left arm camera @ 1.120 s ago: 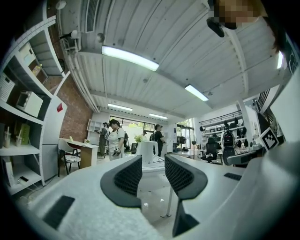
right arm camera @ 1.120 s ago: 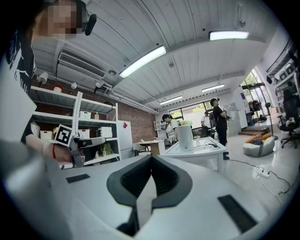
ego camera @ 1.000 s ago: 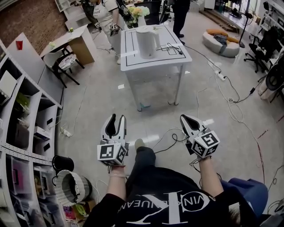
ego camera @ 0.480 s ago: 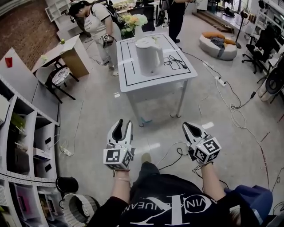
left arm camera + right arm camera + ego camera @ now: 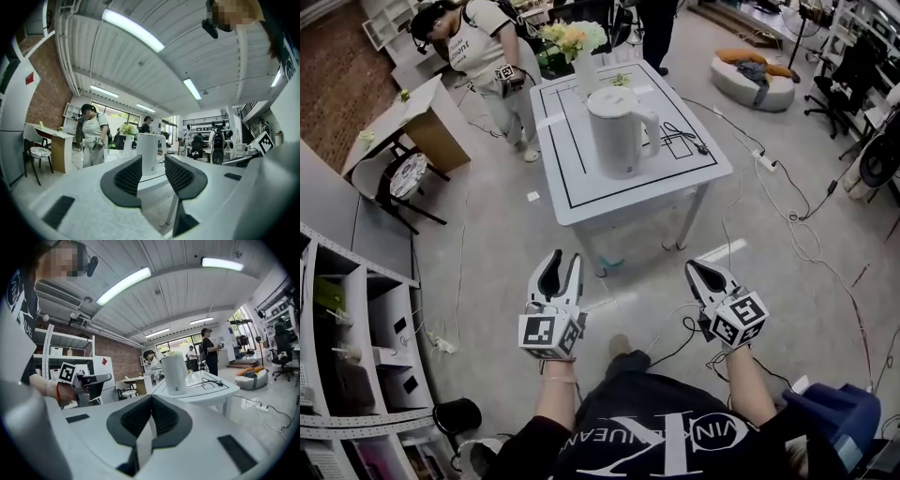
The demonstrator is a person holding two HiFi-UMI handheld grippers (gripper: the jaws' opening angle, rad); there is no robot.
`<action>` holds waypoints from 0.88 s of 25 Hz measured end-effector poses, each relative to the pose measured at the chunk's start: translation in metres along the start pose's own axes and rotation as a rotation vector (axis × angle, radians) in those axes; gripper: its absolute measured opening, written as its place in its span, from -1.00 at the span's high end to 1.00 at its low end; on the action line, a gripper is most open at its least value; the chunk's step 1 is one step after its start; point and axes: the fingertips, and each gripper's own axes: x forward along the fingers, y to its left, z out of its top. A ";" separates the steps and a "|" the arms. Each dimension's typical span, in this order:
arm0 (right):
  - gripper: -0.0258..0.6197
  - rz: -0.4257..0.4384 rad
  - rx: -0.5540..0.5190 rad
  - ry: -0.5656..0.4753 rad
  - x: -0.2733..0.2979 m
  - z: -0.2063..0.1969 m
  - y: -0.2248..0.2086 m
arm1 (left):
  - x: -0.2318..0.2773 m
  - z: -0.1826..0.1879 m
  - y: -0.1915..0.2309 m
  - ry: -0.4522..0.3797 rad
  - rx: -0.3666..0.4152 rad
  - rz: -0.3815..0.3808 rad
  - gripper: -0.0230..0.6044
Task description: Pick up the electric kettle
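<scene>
A person stands on a grey floor (image 5: 487, 244) in a workshop, seen from a camera on their head, holding a claw in each hand out in front at about the same height. The left claw (image 5: 561, 262) has its two jaws apart with a clear gap and nothing gripped; in its own view the distant kettle shows through that gap. The right claw (image 5: 694, 270) has its jaws pressed together, tip to tip, holding nothing. Each claw carries a cube with black and white square markers at its rear. Ahead of both claws, and well apart from them, stands a white square surface (image 5: 581, 178) on thin legs, marked with black lines. The white kettle (image 5: 619, 131) stands upright near the middle of it, with its handle towards the right of the head view. Just right of the kettle, a thin black cable (image 5: 680, 136) lies on the surface. At the far edge is a vase (image 5: 575, 42) of pale flowers. Beyond the surface's far left corner, a second person (image 5: 478, 52) in a light shirt stands bent forward. A wooden desk (image 5: 422, 122) and a chair are at the left, white shelves (image 5: 356, 309) run along the near left, and cords trail across the floor at the right.
</scene>
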 end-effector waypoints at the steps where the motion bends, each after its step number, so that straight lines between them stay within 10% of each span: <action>1: 0.92 -0.006 0.002 0.005 0.010 0.000 -0.002 | 0.007 -0.002 0.007 0.007 -0.002 -0.010 0.53; 22: 0.92 -0.106 0.009 0.012 0.117 0.009 -0.032 | 0.116 -0.011 0.080 0.038 -0.023 -0.159 0.53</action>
